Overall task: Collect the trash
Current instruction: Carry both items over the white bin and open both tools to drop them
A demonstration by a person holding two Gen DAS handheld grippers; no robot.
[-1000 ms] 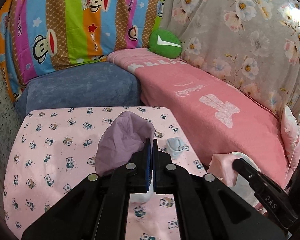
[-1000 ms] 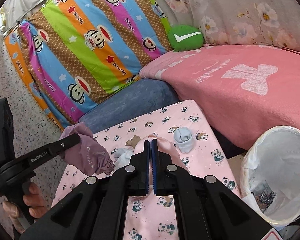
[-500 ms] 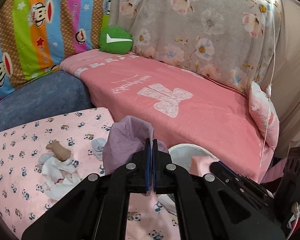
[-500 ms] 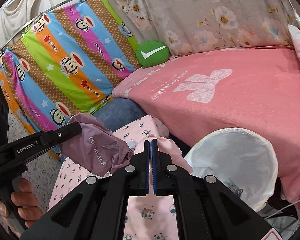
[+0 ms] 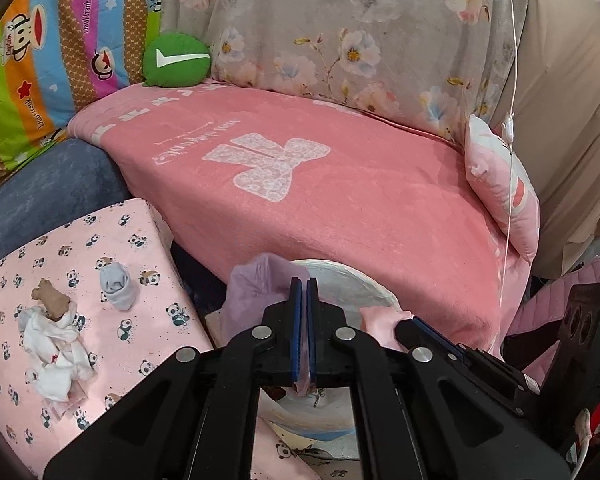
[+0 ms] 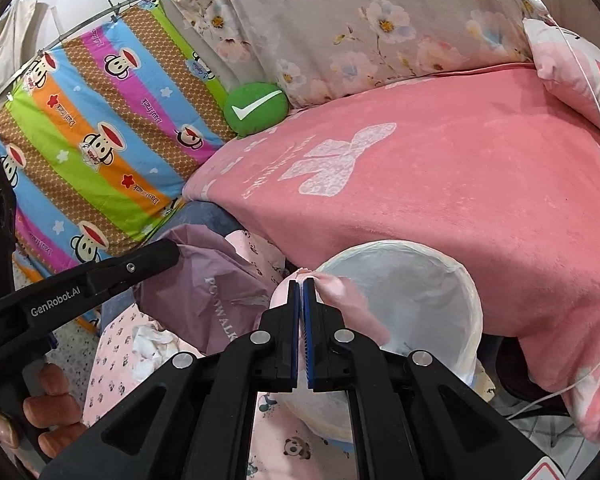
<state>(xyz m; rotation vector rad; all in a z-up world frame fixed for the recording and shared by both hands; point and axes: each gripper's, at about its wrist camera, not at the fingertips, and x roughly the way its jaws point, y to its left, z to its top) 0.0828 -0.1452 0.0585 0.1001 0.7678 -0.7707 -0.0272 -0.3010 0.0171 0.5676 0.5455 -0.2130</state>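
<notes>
A crumpled purple bag [image 5: 247,292] and a pink rag [image 6: 342,300] hang at the white-lined bin's [image 6: 466,292] rim.

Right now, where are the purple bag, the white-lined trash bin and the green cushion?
purple bag [image 6: 216,300], right wrist view, printed side.
white-lined trash bin [image 6: 420,300], right wrist view, inner liner.
green cushion [image 5: 176,60], left wrist view, front face.
</notes>
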